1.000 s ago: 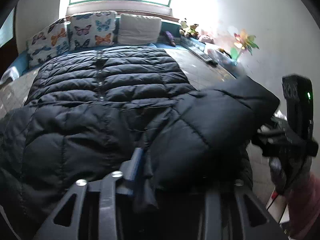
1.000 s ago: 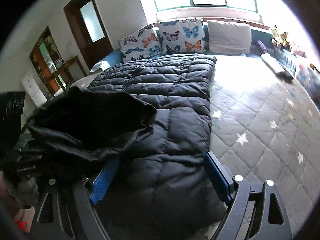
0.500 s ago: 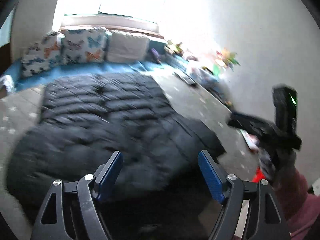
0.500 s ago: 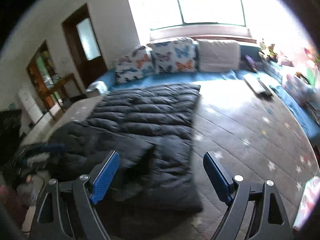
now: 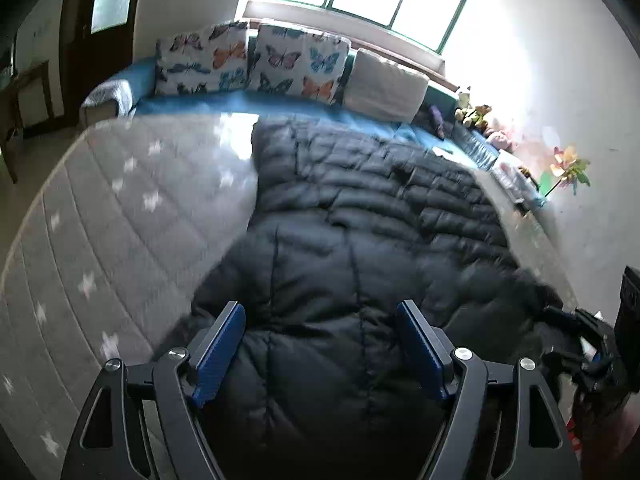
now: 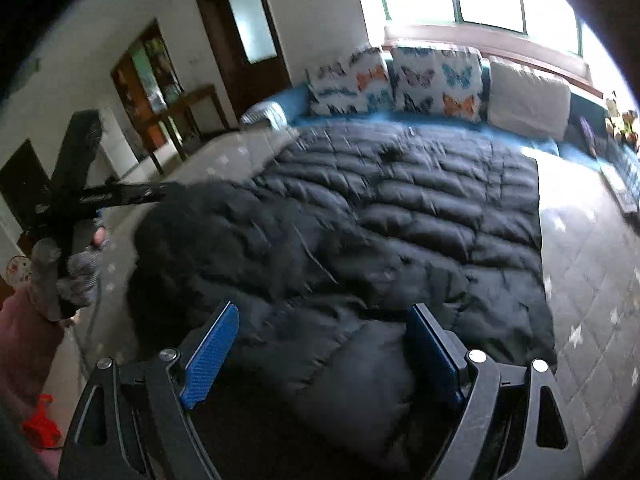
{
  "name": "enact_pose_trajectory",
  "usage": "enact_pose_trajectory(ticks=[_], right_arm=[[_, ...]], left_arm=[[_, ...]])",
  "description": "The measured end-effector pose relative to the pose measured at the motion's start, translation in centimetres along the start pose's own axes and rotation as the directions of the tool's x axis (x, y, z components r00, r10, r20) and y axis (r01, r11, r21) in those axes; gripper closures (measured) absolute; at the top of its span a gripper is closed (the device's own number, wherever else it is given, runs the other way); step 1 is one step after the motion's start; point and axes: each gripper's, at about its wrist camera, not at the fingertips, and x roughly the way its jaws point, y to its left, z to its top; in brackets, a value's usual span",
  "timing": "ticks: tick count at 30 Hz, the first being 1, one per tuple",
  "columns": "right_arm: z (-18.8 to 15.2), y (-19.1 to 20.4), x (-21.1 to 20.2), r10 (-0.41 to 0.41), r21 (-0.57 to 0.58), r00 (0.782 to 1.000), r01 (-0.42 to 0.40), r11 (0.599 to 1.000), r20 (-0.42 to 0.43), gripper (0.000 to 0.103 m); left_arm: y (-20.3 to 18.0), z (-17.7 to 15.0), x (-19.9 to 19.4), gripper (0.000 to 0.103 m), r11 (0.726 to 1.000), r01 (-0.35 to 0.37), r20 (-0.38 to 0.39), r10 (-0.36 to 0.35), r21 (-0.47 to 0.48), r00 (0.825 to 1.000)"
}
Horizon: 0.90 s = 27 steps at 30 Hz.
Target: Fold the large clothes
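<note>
A large black quilted down coat [image 5: 360, 240] lies spread on the grey star-patterned mattress [image 5: 120, 208]; it also shows in the right wrist view [image 6: 400, 220]. Its near end is folded over on itself. My left gripper [image 5: 324, 344] is open and empty, hovering above the coat's near edge. My right gripper [image 6: 324, 352] is open and empty above the folded near part. The left gripper appears in the right wrist view [image 6: 120, 196] at the coat's left edge. The right gripper appears at the right edge of the left wrist view [image 5: 592, 344].
Butterfly pillows [image 5: 256, 64] and a plain white pillow [image 5: 384, 84] line the blue headboard cushion under the window. Soft toys [image 5: 476, 114] and a toy flower [image 5: 568, 168] stand along the right wall. A door [image 6: 244, 36] and a shelf [image 6: 156, 76] are at the left.
Both grippers let go of the coat's folded part, opened and pulled back. The folded part now rests flat on the coat. The left gripper has swung left.
</note>
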Motion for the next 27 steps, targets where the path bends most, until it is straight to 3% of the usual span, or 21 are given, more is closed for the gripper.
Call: enact_pose_trajectory(ticks=[5,11,15,19,23,27], right_arm=[[-1.6,-2.5,1.0,-0.059,0.008,0.998,0.059,0.998,-0.032,0.011],[-1.9,-3.0,0.9,-0.107,-0.005,0.993,0.107,0.994,-0.047,0.011],[-1.0,-2.2,-0.8,-0.165,-0.014,0.986,0.164,0.986,-0.041,0.011],[1.0,-1.0,-3.3,-0.146,-0.01,0.988,0.147,0.989,0.046,0.011],[3.0,1.4,-2.5,-0.113,-0.044,0.991,0.117,0.992,0.074,0.011],[2.9,2.4,0.9,-0.099,-0.065,0.995,0.099,0.993,0.002,0.011]], left_arm=[[0.6,-3.3,1.7,0.021,0.999,-0.007,0.032,0.006,0.033,0.999],[-0.1,-4.6,3.5,0.02,0.995,-0.052,0.037,0.049,0.082,0.998],[-2.0,-3.9,1.8,0.02,0.988,-0.081,0.027,0.078,0.128,0.997],[-4.9,-3.0,-1.3,0.02,0.973,-0.104,0.112,0.082,0.205,0.99],[-7.5,-2.0,-1.9,0.02,0.965,-0.053,0.131,0.019,0.258,0.991],[-9.0,-1.7,0.9,0.02,0.963,-0.005,0.049,-0.009,0.269,0.999]])
